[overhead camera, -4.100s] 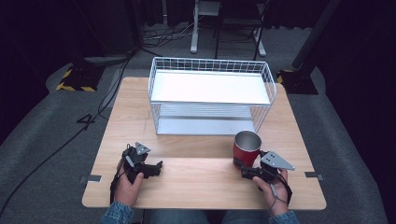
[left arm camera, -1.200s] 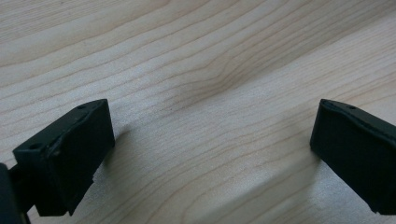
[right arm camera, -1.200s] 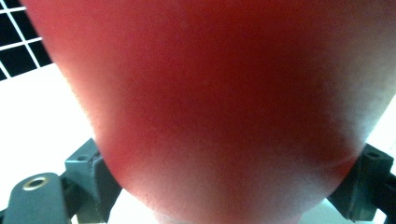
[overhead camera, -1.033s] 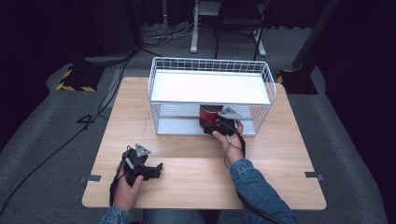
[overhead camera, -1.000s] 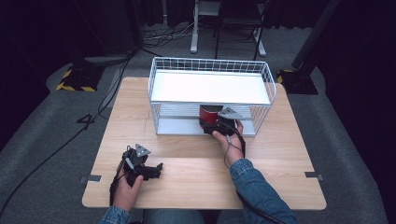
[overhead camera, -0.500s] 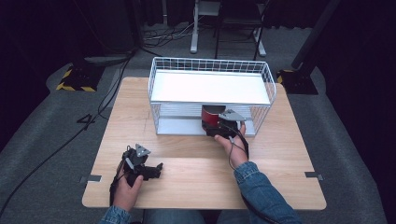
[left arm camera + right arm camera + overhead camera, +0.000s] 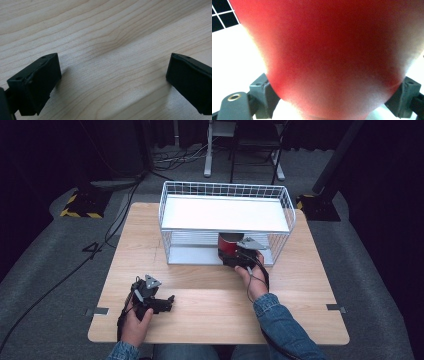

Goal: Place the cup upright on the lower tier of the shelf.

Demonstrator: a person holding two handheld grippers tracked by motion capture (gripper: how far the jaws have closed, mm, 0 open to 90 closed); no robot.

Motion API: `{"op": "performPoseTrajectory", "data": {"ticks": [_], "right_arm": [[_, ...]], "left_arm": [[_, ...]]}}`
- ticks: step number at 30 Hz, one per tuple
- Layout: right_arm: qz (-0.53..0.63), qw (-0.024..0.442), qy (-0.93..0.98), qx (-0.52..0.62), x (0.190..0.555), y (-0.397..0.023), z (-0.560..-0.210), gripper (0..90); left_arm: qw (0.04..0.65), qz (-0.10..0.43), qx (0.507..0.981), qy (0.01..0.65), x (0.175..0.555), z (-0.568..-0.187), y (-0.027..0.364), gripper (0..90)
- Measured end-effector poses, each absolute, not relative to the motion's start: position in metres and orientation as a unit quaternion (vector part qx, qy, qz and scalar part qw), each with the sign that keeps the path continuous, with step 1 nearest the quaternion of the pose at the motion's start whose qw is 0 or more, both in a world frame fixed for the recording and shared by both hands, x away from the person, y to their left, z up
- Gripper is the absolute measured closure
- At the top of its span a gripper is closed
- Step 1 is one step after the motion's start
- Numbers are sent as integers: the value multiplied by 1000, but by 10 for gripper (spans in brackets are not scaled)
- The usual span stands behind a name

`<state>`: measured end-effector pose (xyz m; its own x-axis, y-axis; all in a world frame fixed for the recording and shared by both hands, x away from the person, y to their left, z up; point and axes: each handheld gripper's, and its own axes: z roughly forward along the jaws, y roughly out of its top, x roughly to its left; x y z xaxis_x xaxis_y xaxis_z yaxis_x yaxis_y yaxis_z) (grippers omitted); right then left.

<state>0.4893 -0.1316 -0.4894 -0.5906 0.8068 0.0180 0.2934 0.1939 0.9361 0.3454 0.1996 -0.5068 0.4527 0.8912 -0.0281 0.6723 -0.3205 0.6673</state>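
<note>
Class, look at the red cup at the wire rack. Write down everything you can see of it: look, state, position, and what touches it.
The red cup is smooth and glossy with a dark open top, and stands upright at the front of the lower shelf of the white wire rack, under its upper shelf. The right gripper holds it: its jaws sit against either side of the cup's lower wall, as the right gripper view shows. Its material cannot be told for certain.

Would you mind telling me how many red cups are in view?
1. The red cup sits on the lower tier of the wire shelf, with the right gripper at it; none elsewhere on the table.
</note>
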Motion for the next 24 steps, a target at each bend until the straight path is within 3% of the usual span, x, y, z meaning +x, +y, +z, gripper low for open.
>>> {"op": "performPoseTrajectory", "data": {"ticks": [8,24], "right_arm": [[495,258,746,364,493,-132,-485,132],[465,200,768,393,487,-141,-484,159]], "left_arm": [[311,176,793,494,345,-507,199,1],[311,176,793,494,345,-507,199,2]]}}
